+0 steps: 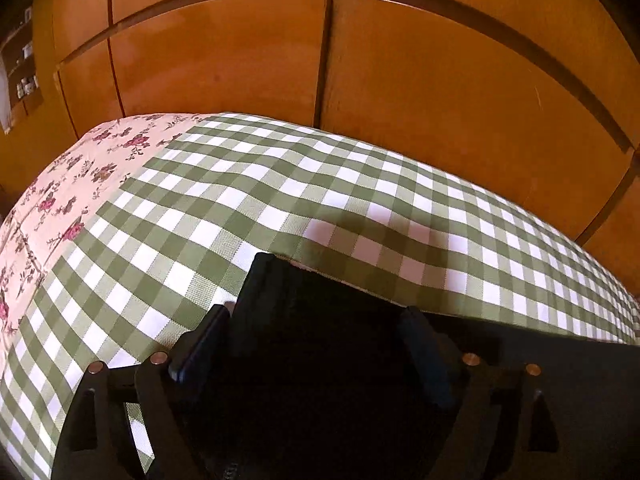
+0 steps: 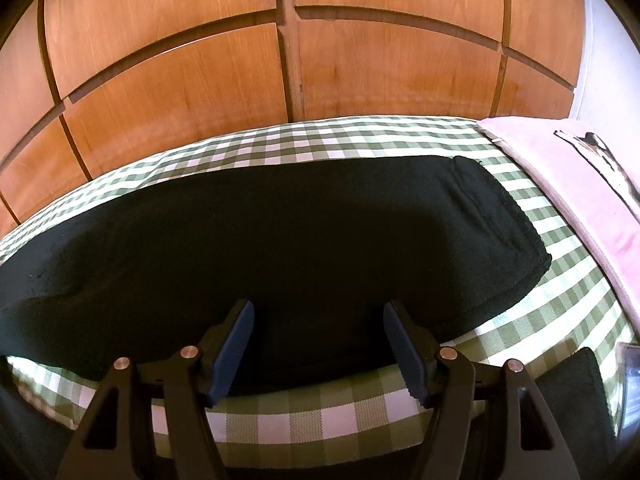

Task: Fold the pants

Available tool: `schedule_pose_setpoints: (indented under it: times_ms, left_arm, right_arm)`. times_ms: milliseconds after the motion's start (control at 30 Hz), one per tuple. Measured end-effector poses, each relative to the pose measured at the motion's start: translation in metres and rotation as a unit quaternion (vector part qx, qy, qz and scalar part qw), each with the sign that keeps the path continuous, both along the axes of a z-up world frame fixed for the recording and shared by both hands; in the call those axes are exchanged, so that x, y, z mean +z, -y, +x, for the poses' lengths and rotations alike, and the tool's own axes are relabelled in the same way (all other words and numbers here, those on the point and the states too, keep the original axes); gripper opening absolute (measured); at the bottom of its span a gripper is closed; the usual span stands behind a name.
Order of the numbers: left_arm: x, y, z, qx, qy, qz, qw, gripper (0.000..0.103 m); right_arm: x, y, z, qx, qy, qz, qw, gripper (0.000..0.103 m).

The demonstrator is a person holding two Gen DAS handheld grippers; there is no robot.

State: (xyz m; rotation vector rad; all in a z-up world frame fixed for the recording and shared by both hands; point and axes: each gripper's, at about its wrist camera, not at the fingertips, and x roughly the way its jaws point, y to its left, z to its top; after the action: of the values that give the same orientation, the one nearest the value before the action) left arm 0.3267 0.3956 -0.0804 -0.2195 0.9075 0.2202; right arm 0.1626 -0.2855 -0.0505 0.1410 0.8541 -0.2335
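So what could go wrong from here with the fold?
1. The left gripper stands open over one end of the dark pants; closing too deep could pinch the checked cloth beneath as well.
2. The right gripper is open above the pants, gripping nothing, so a one-sided lift may drag or skew them.
3. The pink item lies close to the pants' end and could get swept.

A green and white checked cloth (image 2: 320, 420) covers the bed, with a flowery sheet (image 1: 60, 192) at its far left, a pink cloth (image 2: 568, 176) at its far right, and big brown wooden cupboard doors (image 2: 180, 92) behind.
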Motion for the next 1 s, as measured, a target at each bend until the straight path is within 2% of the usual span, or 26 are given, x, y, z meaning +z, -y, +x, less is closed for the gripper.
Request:
schedule_pose_setpoints:
  times_ms: [33,100,133,167,233,300,400,533,667,800,1000]
  left_arm:
    - [0.001,0.001,0.000,-0.001,0.002,0.002,1.0000,0.076]
    - [0.005,0.006,-0.003,-0.003,0.011,0.008,0.9999,0.051]
    - [0.007,0.008,-0.003,-0.012,0.017,0.005,0.9998,0.029]
    - [0.009,0.011,-0.003,-0.021,0.017,0.004,0.9996,0.021]
    - [0.013,0.019,-0.003,-0.024,0.013,0.016,0.9995,0.016]
    - [0.021,0.021,-0.008,-0.016,0.021,0.004,0.9996,0.015]
    - [0.046,0.018,-0.027,-0.004,0.074,-0.035,0.9966,0.014]
    - [0.088,0.019,-0.068,-0.027,0.157,-0.075,0.9843,0.014]
    - [0.111,0.022,-0.113,-0.057,0.199,-0.118,0.9711,0.014]
    - [0.113,0.023,-0.172,-0.062,0.239,-0.165,0.9551,0.014]
    - [0.080,0.014,-0.241,-0.003,0.257,-0.261,0.9304,0.014]
  right_arm:
    - [0.000,-0.001,0.000,0.000,0.000,-0.003,1.000,0.068]
    - [0.000,-0.001,0.000,-0.001,0.000,-0.004,1.000,0.068]
    - [0.000,-0.001,0.000,-0.001,0.000,-0.005,1.000,0.068]
    - [0.000,-0.001,0.000,-0.001,0.001,-0.004,1.000,0.068]
    - [0.000,0.000,0.000,-0.001,0.002,-0.004,1.000,0.068]
    - [-0.001,-0.001,0.000,-0.001,0.002,-0.004,1.000,0.068]
    - [-0.001,-0.001,0.000,-0.001,0.002,-0.004,1.000,0.068]
    - [-0.001,0.000,0.000,-0.001,0.002,-0.004,1.000,0.068]
    - [-0.001,0.000,-0.001,-0.001,0.002,-0.002,1.000,0.068]
    - [0.000,0.002,-0.001,0.000,-0.002,0.001,1.000,0.068]
    - [0.008,-0.013,0.004,-0.007,-0.035,-0.048,0.998,0.071]
